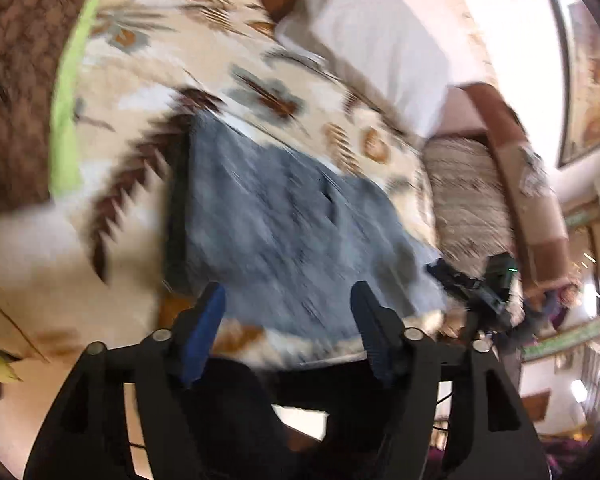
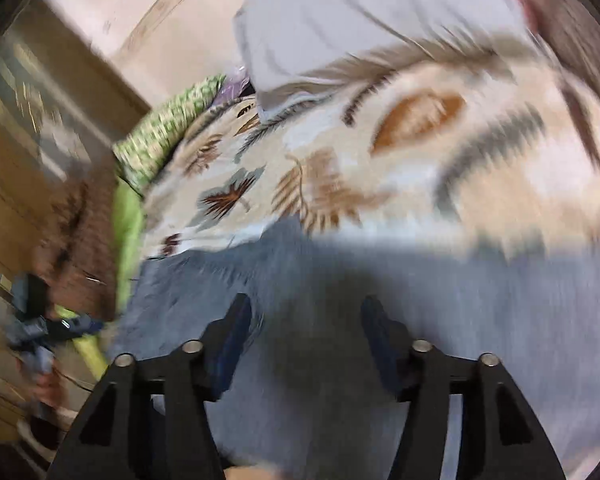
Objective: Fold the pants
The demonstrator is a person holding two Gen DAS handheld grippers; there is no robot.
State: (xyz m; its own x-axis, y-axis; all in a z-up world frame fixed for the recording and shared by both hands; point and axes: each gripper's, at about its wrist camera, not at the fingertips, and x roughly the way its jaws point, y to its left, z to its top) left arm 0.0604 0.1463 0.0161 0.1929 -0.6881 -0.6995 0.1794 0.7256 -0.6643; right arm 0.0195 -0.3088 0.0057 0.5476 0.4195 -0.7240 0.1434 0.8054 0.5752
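Blue-grey denim pants (image 1: 283, 224) lie folded into a rough rectangle on a cream bedspread with a leaf print (image 1: 171, 52). My left gripper (image 1: 287, 304) is open and empty, its fingers spread just above the near edge of the pants. In the right wrist view the pants (image 2: 420, 300) fill the lower half of the frame. My right gripper (image 2: 306, 316) is open and empty, close over the denim. The right gripper also shows in the left wrist view (image 1: 472, 288) at the right edge of the pants. Both views are motion-blurred.
A person in a white shirt (image 1: 372, 36) stands at the bed's far side. A white pillow (image 2: 360, 28) and a green patterned cloth (image 2: 167, 124) lie at the head of the bed. A brown patterned rug (image 1: 11, 100) covers the floor beside the bed.
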